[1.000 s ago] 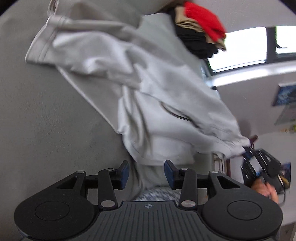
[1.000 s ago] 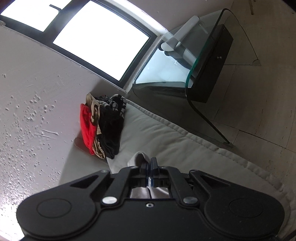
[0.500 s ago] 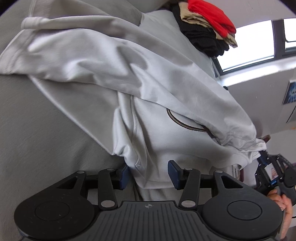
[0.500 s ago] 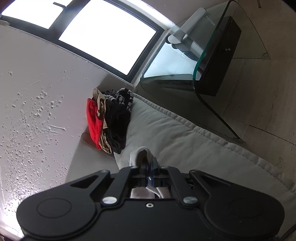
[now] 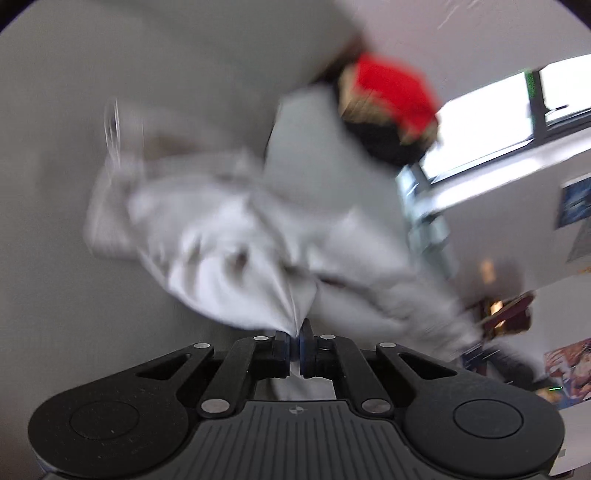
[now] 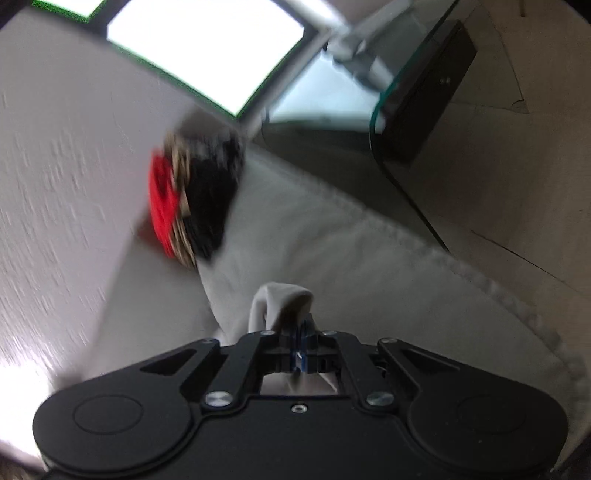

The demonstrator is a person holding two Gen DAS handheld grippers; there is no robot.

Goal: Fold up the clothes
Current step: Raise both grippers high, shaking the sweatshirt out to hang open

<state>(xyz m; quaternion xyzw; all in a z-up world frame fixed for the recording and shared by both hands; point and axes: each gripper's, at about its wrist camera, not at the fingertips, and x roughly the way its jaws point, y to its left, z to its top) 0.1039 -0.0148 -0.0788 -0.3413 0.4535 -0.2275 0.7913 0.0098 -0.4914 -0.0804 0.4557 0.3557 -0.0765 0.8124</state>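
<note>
Near the bottom of the left wrist view, the left gripper (image 5: 295, 341) has its two blue-padded fingers drawn together on a pinch of the pale grey sweatshirt (image 5: 258, 236), with only the thickness of cloth between the pads. From that pinch the fabric fans out away from the gripper in a crumpled, motion-blurred mass lying over the grey upholstered cushion (image 5: 92, 92); one part trails to the right toward the dim, blurred shape of the other tool. A dark curved mark shows on the cloth just right of the pinch. At the far end of the cushion sits a stack of folded clothes, red on top over tan and black layers (image 5: 388, 107), close against the white textured wall (image 5: 480, 33). A bright window (image 5: 491, 133) lies to the right of the stack.

Low in the right wrist view, the right gripper (image 6: 301, 349) is likewise closed, its pads pressed on a fold of the same pale grey sweatshirt (image 6: 280, 299), which rises as a small loop just beyond the fingertips. More of the cloth shows through the opening behind the fingers. The cushion (image 6: 369, 258) runs away from the gripper, its piped edge on the right. The stack of folded clothes (image 6: 192, 195) stands at the far left, touching the wall (image 6: 55, 166). A curved glass table with a black box under it (image 6: 424, 96) stands on the floor to the far right, below the window (image 6: 207, 48). Both views are smeared by motion, so fine detail cannot be read.
</note>
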